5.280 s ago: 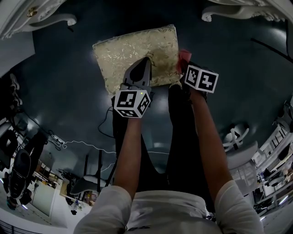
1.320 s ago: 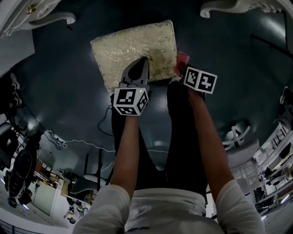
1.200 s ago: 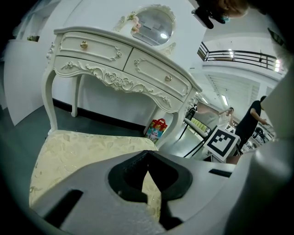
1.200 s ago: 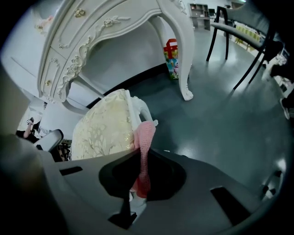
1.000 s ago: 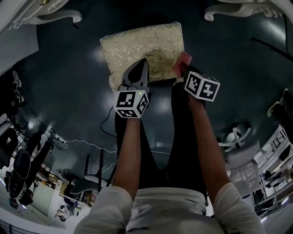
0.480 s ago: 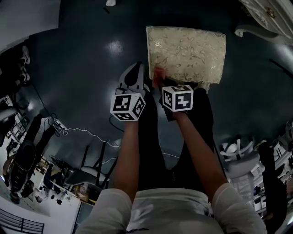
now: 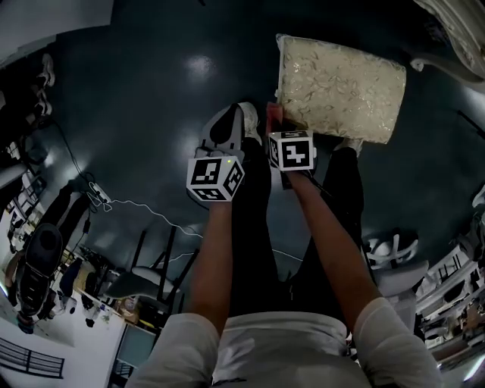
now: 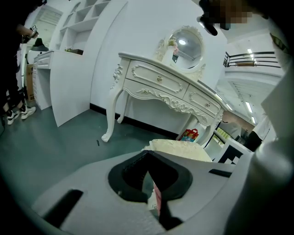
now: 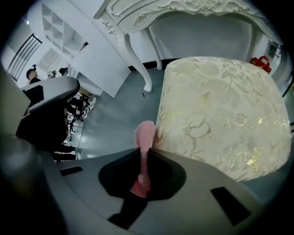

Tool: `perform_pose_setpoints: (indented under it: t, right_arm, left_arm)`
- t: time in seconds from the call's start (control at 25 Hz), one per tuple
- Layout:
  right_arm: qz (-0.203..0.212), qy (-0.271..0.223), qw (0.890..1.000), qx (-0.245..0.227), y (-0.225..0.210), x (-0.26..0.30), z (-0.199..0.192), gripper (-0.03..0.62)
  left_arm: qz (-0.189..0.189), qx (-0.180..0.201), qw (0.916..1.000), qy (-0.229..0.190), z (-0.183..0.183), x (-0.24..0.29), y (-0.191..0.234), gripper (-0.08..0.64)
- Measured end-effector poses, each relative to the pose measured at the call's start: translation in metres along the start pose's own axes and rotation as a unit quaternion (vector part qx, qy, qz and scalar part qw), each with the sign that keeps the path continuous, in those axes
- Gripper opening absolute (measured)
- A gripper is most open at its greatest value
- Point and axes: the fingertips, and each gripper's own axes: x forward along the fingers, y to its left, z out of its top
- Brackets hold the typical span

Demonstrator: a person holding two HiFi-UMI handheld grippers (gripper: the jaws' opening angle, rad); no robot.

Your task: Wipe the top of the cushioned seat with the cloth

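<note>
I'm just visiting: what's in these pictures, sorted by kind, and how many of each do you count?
Grippers: 2 (left gripper, right gripper)
Pink cloth: 1
Cushioned seat: 1
White dressing table: 1
Total: 5

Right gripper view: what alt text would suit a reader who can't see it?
The right gripper pinches a pink cloth beside the edge of a cream cushioned seat patterned with gold flowers. A white carved table stands behind.
</note>
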Motion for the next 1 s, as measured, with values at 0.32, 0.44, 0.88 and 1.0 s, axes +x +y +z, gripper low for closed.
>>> perform_pose_setpoints:
  t: [0.32,0.44,0.88,1.0]
  right_arm:
    - [-0.004,-0.017,1.000,-0.004,-0.017,-0.022,-0.002,0.028]
    - [-0.004,-0.019,1.000,0.009,-0.033,-0.029,-0.011,0.028]
    - [-0.019,-0.035,0.997,0.071,-0.114,-0.063,-0.032,0.028]
    - [-0.019,-0.044,0.996,0.076,-0.133,-0.072,-0.035,0.028]
  left_arm:
    - [-0.016,-0.002,0.9999,-0.007,0.006,0.020,-0.034,0.012]
    - [-0.025,0.000,0.9997,-0.005,0.003,0.028,-0.053,0.012]
    - [-0.055,0.008,0.9984,0.011,-0.011,0.070,-0.125,0.012]
    - [-0.069,0.018,0.9973,0.017,-0.014,0.080,-0.146,0.012]
